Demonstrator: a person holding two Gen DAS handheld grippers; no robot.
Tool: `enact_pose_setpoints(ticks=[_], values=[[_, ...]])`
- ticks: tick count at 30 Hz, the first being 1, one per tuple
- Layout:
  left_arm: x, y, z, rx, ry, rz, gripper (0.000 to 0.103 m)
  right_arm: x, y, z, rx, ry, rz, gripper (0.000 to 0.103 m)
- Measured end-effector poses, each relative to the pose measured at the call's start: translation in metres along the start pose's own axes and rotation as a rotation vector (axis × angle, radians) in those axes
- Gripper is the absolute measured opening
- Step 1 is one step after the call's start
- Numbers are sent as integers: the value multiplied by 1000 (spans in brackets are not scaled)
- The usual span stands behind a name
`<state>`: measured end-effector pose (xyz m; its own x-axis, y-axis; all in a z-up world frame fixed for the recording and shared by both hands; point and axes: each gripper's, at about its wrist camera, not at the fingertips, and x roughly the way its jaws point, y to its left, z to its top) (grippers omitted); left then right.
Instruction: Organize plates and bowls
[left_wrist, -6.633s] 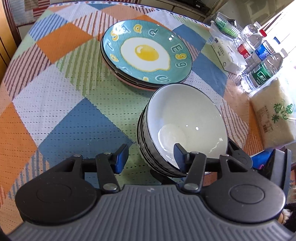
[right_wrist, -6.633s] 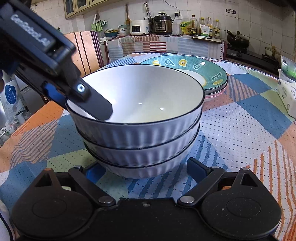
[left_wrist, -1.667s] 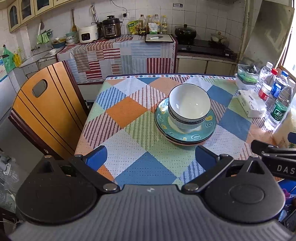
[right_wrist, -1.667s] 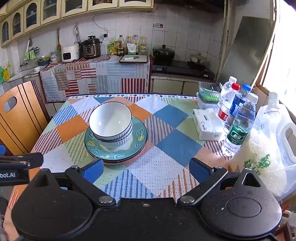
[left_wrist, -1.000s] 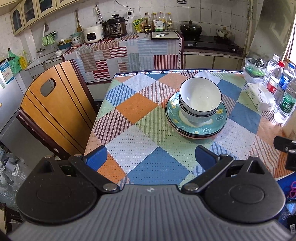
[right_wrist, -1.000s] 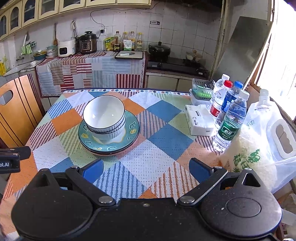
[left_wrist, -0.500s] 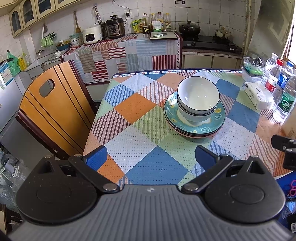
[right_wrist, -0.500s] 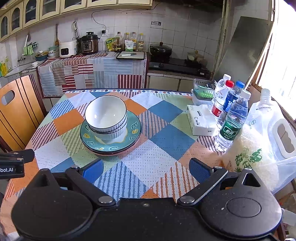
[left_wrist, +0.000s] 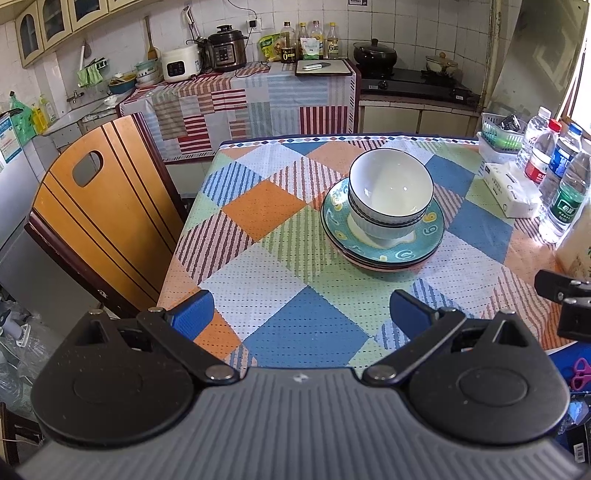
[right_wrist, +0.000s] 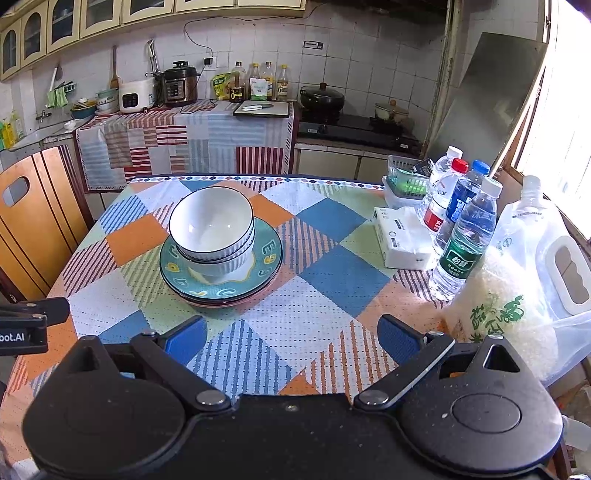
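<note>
Bowls stacked on plates, patchwork tablecloth, seemingly kitchen

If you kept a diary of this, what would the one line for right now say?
bowls stacked on plates | left gripper open, empty | right gripper open, empty | both back from table

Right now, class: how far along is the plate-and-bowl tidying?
Done: the bowls sit nested on the stacked plates, one pile on the table. In hand: nothing; left gripper and right gripper are open, away from the pile. Left: apparently nothing.
</note>
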<state>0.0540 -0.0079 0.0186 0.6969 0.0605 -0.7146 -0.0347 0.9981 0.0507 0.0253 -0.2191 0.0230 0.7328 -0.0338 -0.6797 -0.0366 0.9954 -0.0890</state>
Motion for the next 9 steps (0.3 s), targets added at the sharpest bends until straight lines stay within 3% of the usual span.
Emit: enact_pose_setpoints(ticks=[9], values=[[0,1,0,3,2,8,103,1,-1,0,1,1,0,100]])
